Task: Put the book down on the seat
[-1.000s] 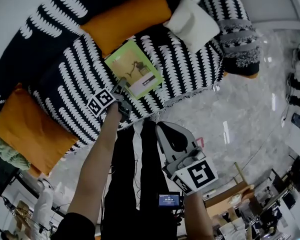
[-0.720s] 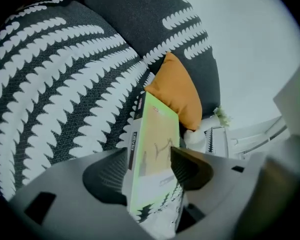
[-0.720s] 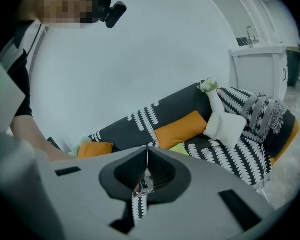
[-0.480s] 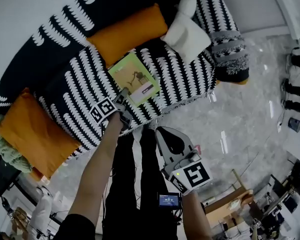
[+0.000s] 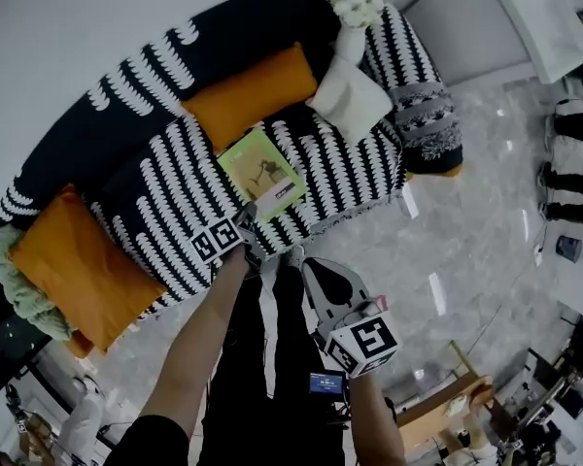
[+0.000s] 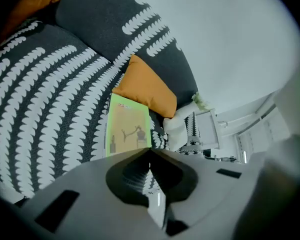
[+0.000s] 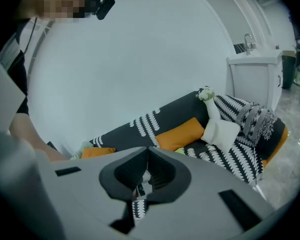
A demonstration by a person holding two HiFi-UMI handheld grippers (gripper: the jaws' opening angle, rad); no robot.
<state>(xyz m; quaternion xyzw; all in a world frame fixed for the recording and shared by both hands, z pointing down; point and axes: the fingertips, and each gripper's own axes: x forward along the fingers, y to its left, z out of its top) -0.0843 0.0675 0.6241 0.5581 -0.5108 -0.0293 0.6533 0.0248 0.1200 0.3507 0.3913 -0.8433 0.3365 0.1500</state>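
Closest in, above dark trousers [image 5: 243, 357] and pale marble floor [image 5: 466, 231]: right gripper [image 5: 309, 264], clenched tight, nothing between the jaws, marker cube turned up toward the head camera.

A little farther out, at the sofa's front edge: left gripper [image 5: 248, 208], held on an outstretched bare forearm. Jaws just closed together and empty, meeting in a thin line in the left gripper view [image 6: 149, 152]. Tips just short of the book's near edge, not gripping it.

Next, the book [image 5: 261, 174], released and lying flat, cover up, on the black-and-white patterned seat [image 5: 165, 212]. Light green cover with a tan picture panel, seen just past the shut jaws in the left gripper view [image 6: 127, 126].

Just behind the book, against the dark backrest [image 5: 126, 115]: an orange cushion [image 5: 248, 95]. To its right, a white cushion [image 5: 348, 95], near the striped armrest. At the seat's far left end, well apart from the book, a second orange cushion [image 5: 73, 270].

Farthest back, a plain pale wall [image 5: 78, 17].
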